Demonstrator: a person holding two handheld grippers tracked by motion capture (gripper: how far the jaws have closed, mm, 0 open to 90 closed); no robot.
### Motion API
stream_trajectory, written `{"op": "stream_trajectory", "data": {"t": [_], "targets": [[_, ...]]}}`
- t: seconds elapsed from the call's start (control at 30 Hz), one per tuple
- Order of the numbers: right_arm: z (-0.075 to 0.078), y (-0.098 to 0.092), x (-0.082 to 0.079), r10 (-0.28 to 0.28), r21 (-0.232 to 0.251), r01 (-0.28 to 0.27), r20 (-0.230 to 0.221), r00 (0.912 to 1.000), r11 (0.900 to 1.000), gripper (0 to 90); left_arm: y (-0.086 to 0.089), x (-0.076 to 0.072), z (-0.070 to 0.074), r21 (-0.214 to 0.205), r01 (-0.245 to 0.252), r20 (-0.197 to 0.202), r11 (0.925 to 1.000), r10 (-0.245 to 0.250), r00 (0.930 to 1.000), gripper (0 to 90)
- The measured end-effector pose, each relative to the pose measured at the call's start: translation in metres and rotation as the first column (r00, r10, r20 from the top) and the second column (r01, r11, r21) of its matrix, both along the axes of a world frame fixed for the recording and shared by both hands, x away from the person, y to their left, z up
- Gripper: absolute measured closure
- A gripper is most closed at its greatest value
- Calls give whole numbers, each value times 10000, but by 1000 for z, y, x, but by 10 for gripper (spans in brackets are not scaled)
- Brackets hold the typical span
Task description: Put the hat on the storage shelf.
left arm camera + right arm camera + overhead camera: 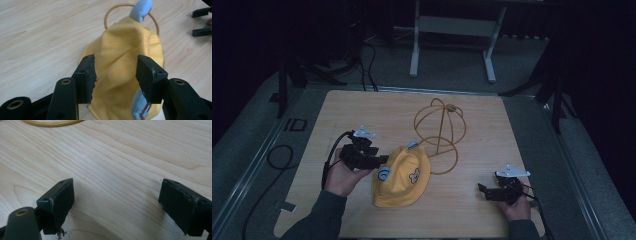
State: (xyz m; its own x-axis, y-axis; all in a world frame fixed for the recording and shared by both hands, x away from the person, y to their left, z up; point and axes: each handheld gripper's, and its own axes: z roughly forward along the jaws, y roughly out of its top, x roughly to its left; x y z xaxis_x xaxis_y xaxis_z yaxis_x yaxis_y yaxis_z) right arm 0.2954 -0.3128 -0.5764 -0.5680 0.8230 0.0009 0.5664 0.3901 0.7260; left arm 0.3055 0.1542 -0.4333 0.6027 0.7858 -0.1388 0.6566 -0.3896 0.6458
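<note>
A yellow cloth hat with pale blue ears lies flat on the wooden table, its far edge over the base ring of a tan wire hat stand. My left gripper is at the hat's left edge. In the left gripper view it is open, and the hat fills the gap between the jaws and runs beyond them to a blue ear. My right gripper rests near the table's front right, apart from the hat. It is open over bare wood.
The wire stand's base ring lies ahead of the right gripper. The right gripper's black jaws show far off in the left gripper view. Cables trail off both grippers, and a white metal frame stands on the floor beyond the table.
</note>
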Motion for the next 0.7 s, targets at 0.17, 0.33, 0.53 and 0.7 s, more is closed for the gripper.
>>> {"op": "stream_trajectory", "data": {"t": [0.17, 0.33, 0.53, 0.7], "targets": [[0, 0, 0, 2, 1, -2, 4, 10000, 10000, 130, -8, 4, 3, 136, 228, -151, 9996, -226, 9996, 496], [0, 0, 0, -6, 10, 6, 12, 10000, 10000, 131, -16, 8, 4, 277, 334, -308, 9991, -325, 9990, 495], [0, 0, 0, -6, 10, 6, 16, 10000, 10000, 131, -27, 11, 2, 391, 680, -531, 9969, -659, 9964, 492], [0, 0, 0, -7, 12, 7, 16, 10000, 10000, 131, -35, 16, 0, 598, 792, -678, 9951, -751, 9949, 494]]}}
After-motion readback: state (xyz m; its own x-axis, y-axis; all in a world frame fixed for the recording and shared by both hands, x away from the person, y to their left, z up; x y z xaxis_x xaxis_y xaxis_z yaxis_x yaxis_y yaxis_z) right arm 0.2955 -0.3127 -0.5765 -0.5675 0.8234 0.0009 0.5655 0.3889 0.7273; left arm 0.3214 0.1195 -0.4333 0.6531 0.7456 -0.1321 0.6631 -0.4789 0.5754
